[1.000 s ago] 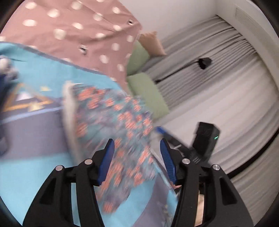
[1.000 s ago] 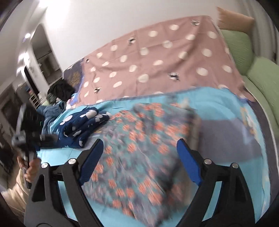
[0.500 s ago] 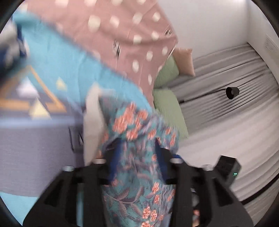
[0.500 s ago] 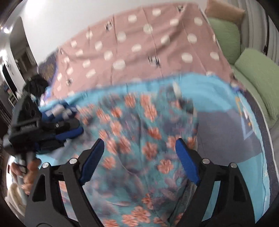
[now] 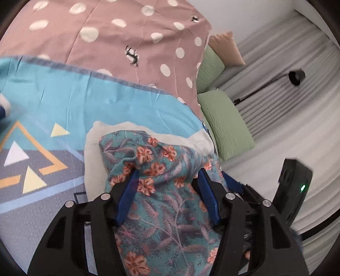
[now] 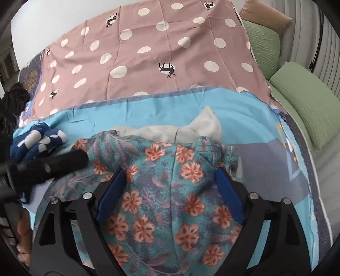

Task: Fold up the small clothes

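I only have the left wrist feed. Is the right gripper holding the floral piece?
Observer: No. The right gripper is open; the floral garment sits between its fingers, unclamped.
Operator: Other clothes nearby?
Observer: A navy dotted garment lies bunched on the blue sheet, left of the floral one.
Operator: Anything else?
Observer: A black heap at the far left, beside the pink spread; I can't tell what it is.

A blue blanket (image 6: 148, 110) with triangles covers the near part of the bed. A pink sheet (image 6: 148, 42) with white dots lies on the far part. Two green pillows (image 6: 301, 93) and a tan pillow (image 6: 265, 19) sit at the right, beside gray curtains (image 5: 286, 118).
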`<state>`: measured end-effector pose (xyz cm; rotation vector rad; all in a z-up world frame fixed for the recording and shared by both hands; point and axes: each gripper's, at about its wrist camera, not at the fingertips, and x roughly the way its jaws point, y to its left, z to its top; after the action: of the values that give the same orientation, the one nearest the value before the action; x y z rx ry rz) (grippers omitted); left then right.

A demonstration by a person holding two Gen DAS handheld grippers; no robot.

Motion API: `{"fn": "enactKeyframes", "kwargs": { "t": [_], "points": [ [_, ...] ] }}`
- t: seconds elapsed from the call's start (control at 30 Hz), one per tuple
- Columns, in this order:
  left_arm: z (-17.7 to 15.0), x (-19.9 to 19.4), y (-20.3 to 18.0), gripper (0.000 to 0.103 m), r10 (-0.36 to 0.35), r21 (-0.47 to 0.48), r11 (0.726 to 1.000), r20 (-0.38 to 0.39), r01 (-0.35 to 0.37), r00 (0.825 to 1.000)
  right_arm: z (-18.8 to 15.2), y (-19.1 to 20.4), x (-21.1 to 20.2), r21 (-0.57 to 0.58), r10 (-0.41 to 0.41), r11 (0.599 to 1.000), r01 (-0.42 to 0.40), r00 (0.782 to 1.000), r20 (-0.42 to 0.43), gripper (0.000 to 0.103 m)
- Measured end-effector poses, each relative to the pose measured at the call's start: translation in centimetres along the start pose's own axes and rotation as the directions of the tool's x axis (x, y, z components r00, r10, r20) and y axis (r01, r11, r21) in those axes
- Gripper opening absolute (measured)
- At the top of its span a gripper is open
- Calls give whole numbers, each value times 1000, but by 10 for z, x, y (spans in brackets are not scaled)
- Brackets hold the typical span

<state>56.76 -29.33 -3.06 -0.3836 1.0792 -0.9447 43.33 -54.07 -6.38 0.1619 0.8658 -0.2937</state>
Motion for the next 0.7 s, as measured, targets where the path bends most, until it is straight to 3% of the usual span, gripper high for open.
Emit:
{"fn": "enactKeyframes", "kwargs": {
  "t": [0.07,0.1,0.17,0.23,0.33,0.37,0.47,0.6,0.7],
  "points": [
    [4,-10,-6,52,55,17,998,-19,-55,998,2,-1,-12,14,4,1000,-4,1000,1,86],
    [5,-31,-13,52,101,16,995,17,-101,995,2,-5,-26,45,6,999,-7,1000,15,86],
    [1,-66,-22,53,120,38,992,92,-123,989,-3,-10,-58,82,36,996,-40,998,54,86],
    [-13,-115,-50,56,151,141,974,172,-176,973,-13,-9,-95,73,17,997,-24,996,87,87],
    [-47,-160,-87,66,216,245,931,227,-270,950,-39,3,-152,27,-50,999,47,990,129,92],
    [-58,-169,-95,73,232,256,922,239,-291,943,-49,6,-170,24,-56,998,53,987,149,96],
    [-103,-197,-121,77,280,286,890,272,-355,921,-82,18,-224,28,-66,998,62,974,215,101],
    [-163,-229,-148,89,308,313,859,318,-406,897,-121,38,-280,21,-77,997,74,963,257,101],
    [-207,-259,-162,99,349,285,833,395,-475,850,-150,60,-313,0,-93,995,97,955,280,101]
  ]
}}
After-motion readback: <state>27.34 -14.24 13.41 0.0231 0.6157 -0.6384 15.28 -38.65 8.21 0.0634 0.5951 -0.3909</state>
